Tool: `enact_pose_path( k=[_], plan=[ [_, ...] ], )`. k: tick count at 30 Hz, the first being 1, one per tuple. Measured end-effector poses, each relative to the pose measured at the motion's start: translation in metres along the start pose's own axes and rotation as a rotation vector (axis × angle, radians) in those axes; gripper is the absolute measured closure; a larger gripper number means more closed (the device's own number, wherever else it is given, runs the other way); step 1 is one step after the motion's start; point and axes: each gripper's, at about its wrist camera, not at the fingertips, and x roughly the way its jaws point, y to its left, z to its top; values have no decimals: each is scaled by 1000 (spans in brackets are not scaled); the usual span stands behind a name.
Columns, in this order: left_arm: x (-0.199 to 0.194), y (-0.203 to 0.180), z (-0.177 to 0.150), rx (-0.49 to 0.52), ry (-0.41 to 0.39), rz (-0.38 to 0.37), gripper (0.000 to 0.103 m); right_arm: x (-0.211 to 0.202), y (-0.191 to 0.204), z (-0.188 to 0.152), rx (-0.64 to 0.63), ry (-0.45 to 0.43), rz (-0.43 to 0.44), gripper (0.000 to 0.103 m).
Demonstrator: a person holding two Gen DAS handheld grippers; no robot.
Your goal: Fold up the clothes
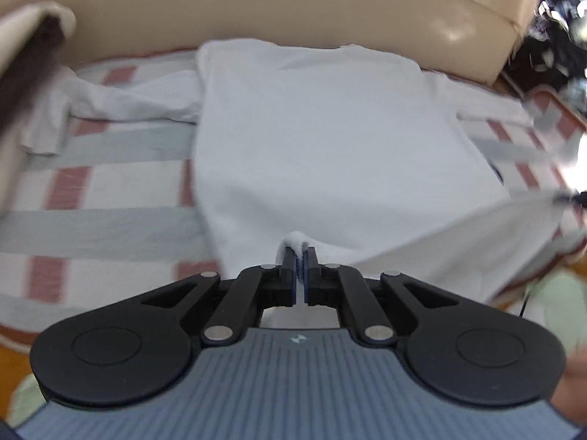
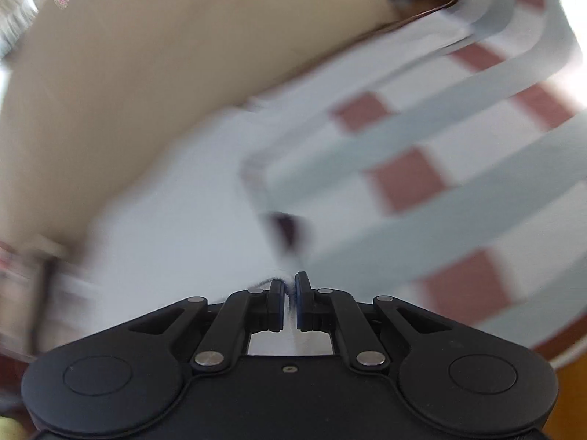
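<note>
A white long-sleeved shirt [image 1: 323,139] lies spread on a checked blanket [image 1: 110,190], its left sleeve [image 1: 121,102] crumpled out to the side. My left gripper [image 1: 300,253] is shut on a small pinch of the shirt's near hem, and white cloth bulges above its fingertips. In the right wrist view the same white shirt [image 2: 176,227] fills the left half, blurred. My right gripper [image 2: 290,282] is shut on the shirt's edge, with cloth showing between the jaws. A small dark patch [image 2: 284,225] sits just beyond the fingertips.
A beige padded headboard [image 1: 256,11] runs along the far side of the blanket [image 2: 440,168]. Dark patterned clutter [image 1: 554,36] sits at the far right. A blurred dark and beige shape [image 1: 25,58] hangs at the left edge. Orange-brown floor [image 1: 14,363] shows at the near corner.
</note>
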Motion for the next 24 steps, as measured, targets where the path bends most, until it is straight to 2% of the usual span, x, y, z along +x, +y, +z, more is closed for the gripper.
enact_pose_path(
  k=[2, 4, 6, 7, 8, 10, 12, 16, 18, 21, 24],
  plan=[
    [36, 5, 1, -27, 76, 46, 97, 16, 7, -7, -57, 34, -91, 96],
    [54, 7, -2, -61, 144, 69, 96, 20, 17, -11, -124, 32, -148, 96],
    [49, 12, -10, -102, 144, 25, 83, 18, 23, -10, -152, 16, -159, 96],
    [41, 15, -15, -130, 131, 11, 64, 17, 25, -10, -161, 10, -162, 96],
    [34, 17, -19, -159, 115, -1, 52, 16, 25, -9, -162, 9, -163, 96],
    [20, 23, -22, -217, 77, -13, 51, 18, 21, -7, -152, 16, -161, 96],
    [13, 27, -22, -257, 77, -58, 51, 18, 18, -6, -144, 24, -160, 96],
    [27, 17, -9, -363, 135, -173, 51, 17, 21, -7, -141, 26, -152, 96],
    [46, 14, -1, -430, 180, -188, 51, 14, 22, -7, -136, 21, -140, 96],
    [62, 6, 6, -447, 184, -152, 51, 7, 25, -8, -132, 10, -125, 96],
    [67, -12, 7, -358, 188, -26, 51, -3, 26, -11, -133, 1, -117, 96]
  ],
)
